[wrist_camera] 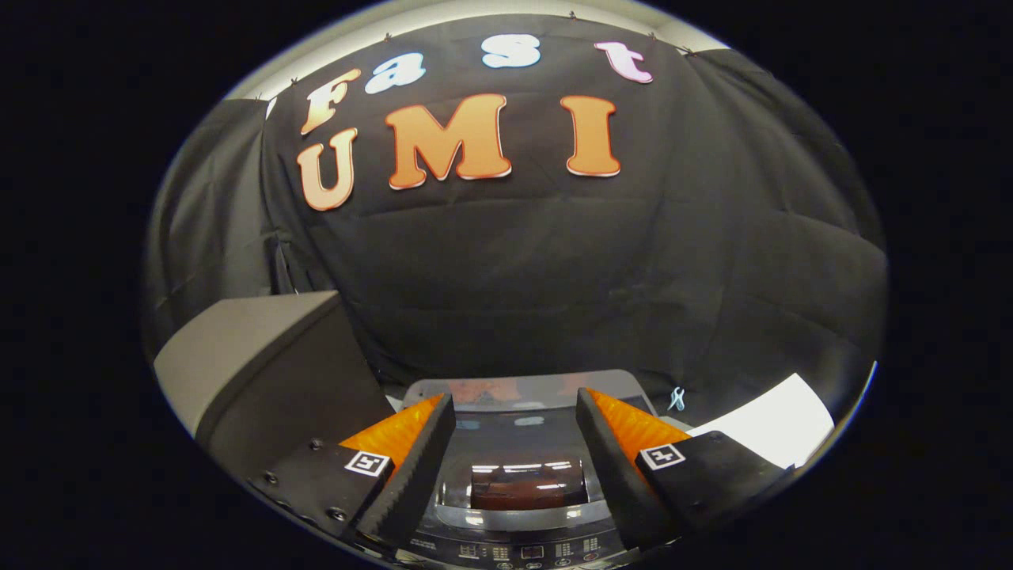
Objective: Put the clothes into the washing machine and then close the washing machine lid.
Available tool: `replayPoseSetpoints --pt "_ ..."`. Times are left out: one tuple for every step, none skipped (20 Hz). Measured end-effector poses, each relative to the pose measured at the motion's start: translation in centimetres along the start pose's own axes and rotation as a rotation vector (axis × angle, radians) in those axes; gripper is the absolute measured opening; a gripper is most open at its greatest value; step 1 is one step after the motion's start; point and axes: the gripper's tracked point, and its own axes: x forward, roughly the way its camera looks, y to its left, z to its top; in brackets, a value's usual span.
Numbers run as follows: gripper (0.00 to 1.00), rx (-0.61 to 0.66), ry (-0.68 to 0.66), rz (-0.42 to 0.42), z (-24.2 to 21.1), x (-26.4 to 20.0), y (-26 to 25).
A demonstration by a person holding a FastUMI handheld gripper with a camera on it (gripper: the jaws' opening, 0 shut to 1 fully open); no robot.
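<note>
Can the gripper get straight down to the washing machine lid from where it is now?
Probably yes. The gripper is open with nothing held, and the lid lies shut directly between and below its fingers with nothing lying across it.

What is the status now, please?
Gripper open, empty, above the washing machine. Lid down, glass reflecting lights. Grey box beside it; nothing between the fingers.

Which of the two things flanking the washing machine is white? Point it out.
The flat white surface beyond the tool's right finger; the box by the left finger is grey. The tool is open over the washing machine.
</note>
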Motion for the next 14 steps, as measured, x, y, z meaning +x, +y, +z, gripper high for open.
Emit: replayPoseSetpoints --pt "0.99 0.008 -0.025 -0.002 1.1 -1.2 0.5" --pt "0.99 0.019 -0.051 -0.006 2.1 -2.6 0.9" --pt "0.99 0.029 -0.076 -0.010 3.2 -4.0 1.4" --pt "0.99 0.036 -0.098 -0.013 4.2 -5.5 1.9" --pt "0.99 0.046 -0.121 -0.022 5.3 -7.1 2.3" --pt "0.99 0.055 -0.142 -0.034 6.1 -8.9 2.4" --pt "0.98 0.062 -0.163 -0.046 7.1 -10.7 2.5" --pt "0.98 0.067 -0.189 -0.061 8.3 -12.3 2.5" --pt "0.98 0.073 -0.214 -0.074 9.5 -13.9 2.5" --pt "0.99 0.084 -0.238 -0.083 10.5 -15.6 1.6" --pt "0.98 0.091 -0.264 -0.083 11.6 -17.3 1.3" --pt "0.98 0.098 -0.291 -0.079 12.8 -18.8 1.1" --pt "0.98 0.094 -0.315 -0.072 13.7 -20.2 0.7" --pt "0.98 0.084 -0.334 -0.070 14.3 -21.9 0.4"
